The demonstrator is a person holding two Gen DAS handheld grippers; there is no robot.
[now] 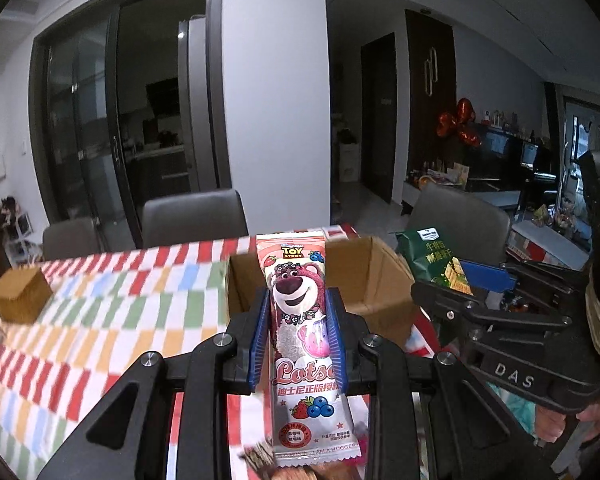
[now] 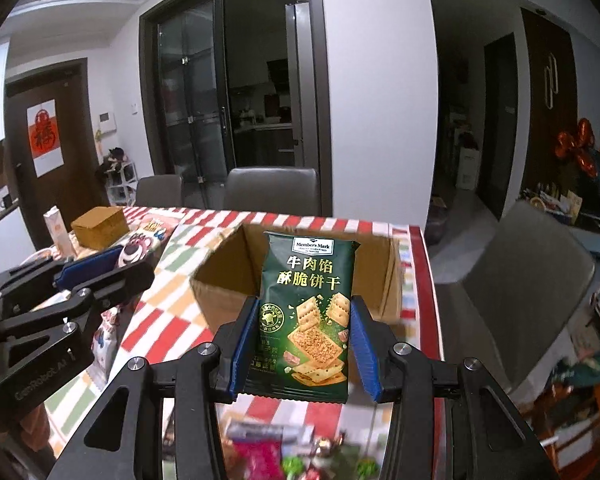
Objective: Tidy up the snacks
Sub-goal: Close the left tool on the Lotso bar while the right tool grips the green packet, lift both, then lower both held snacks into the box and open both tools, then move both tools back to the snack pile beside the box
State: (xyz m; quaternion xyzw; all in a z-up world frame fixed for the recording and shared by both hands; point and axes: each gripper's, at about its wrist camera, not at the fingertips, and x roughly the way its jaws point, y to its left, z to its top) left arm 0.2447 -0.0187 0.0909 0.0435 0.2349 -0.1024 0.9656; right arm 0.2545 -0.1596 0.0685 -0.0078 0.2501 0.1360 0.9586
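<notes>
My left gripper (image 1: 298,312) is shut on a pink Lotso snack pack (image 1: 300,320), held upright above the table in front of an open cardboard box (image 1: 380,280). My right gripper (image 2: 304,320) is shut on a green Member's Mark cracker pack (image 2: 306,312), also upright, in front of the same box (image 2: 228,280). The right gripper with its green pack (image 1: 432,258) shows at the right of the left wrist view. The left gripper (image 2: 100,270) with the pink pack (image 2: 134,252) shows at the left of the right wrist view.
The table has a checkered cloth (image 1: 120,312). A small closed brown box (image 2: 98,226) and a carton (image 2: 58,228) stand at the far left. Loose snacks (image 2: 300,456) lie near the front edge. Grey chairs (image 2: 270,188) stand behind and to the right.
</notes>
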